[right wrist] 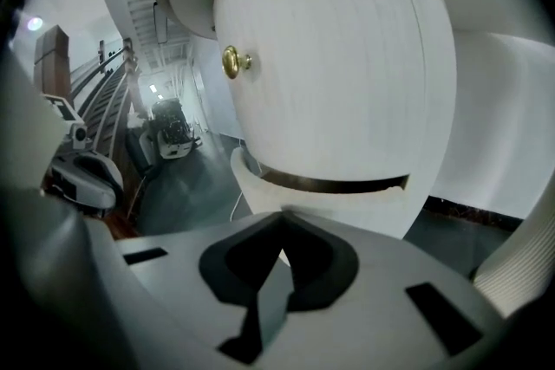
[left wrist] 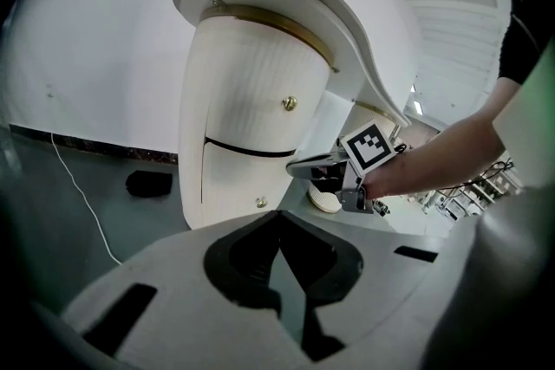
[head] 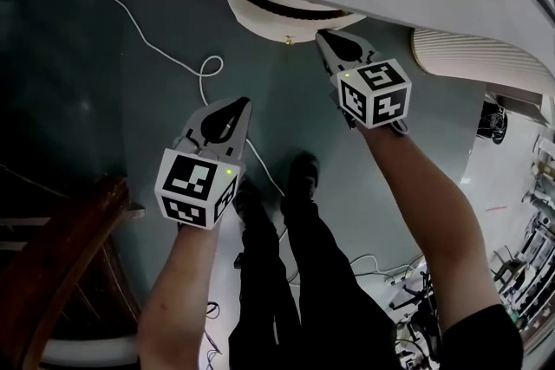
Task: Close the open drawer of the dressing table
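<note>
Dressing table [left wrist: 251, 100], curved ribbed cream fronts, brass knob [right wrist: 232, 61]; lower drawer [right wrist: 347, 205] ajar just before my right gripper [head: 324, 36], my left gripper [head: 241, 105] held back (both jaws pressed together, empty), white cable [head: 204, 69] looping across the dark floor.

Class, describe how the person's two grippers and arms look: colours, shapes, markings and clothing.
Both the left gripper and the right gripper have pale grey bodies tapering to a point, lined in black. Each carries a cube of black-and-white square markers with a small green light. The right arm shows a short black sleeve.
</note>
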`<state>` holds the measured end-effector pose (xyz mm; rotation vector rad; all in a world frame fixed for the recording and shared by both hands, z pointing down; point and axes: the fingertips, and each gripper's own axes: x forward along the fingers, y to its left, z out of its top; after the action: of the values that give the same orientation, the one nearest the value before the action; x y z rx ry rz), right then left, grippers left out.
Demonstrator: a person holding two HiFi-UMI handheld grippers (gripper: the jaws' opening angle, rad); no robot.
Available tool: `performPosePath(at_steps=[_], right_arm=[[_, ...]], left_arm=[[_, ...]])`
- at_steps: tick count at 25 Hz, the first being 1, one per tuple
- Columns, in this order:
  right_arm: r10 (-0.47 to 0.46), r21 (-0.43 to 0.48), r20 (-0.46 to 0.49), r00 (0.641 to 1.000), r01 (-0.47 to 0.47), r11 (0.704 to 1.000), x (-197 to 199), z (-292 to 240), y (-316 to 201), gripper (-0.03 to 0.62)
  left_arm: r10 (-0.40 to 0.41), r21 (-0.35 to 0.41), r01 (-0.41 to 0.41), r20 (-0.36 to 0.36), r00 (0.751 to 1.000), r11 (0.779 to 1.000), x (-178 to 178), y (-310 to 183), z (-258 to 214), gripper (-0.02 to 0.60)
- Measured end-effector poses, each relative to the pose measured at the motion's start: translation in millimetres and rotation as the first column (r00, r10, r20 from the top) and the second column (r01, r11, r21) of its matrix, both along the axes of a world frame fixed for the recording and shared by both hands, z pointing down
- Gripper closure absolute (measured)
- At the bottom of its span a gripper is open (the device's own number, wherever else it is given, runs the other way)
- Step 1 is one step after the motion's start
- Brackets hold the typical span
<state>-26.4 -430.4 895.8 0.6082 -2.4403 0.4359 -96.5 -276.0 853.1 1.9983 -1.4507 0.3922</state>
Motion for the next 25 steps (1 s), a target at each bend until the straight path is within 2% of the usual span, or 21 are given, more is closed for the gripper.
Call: performPosePath(at_steps=[5, 13, 16, 20, 23, 25], right_arm=[[-0.001, 0.001, -0.018, 1.000, 0.001, 1.000, -4, 0, -16, 0.589], [0.032, 0.017, -0.072, 0.997, -0.031, 0.999, -2, 0, -16, 0.589], [0.040, -0.019, -0.059, 0.997, -0.042, 0.999, 9, -5, 20, 0.589], [0.068, -0.075, -0.081, 0.994, -0.075, 0.994, 33, -28, 99, 0.589], [0.127, -0.153, -0.025, 0.992, -0.129, 0.980, 47, -86, 154, 0.589], [0.140, -0.173, 0.012, 0.990, -0.136, 0.975, 51, -135, 183, 0.589]], left_arm=[[0.006, -0.014, -0.006, 0.015, 1.000, 1.000, -3, 5, 2, 0.574], [0.020, 0.017, -0.020, 0.038, 0.999, 1.000, -3, 13, -17, 0.574], [0.032, 0.031, -0.034, 0.046, 0.998, 0.999, -4, 24, -33, 0.574], [0.028, 0.013, -0.029, 0.064, 0.998, 0.999, -13, 65, -63, 0.574], [0.018, -0.005, -0.018, 0.045, 0.999, 1.000, -9, 102, -108, 0.574], [-0.002, 0.010, 0.002, 0.030, 1.000, 1.000, -12, 121, -149, 0.574]])
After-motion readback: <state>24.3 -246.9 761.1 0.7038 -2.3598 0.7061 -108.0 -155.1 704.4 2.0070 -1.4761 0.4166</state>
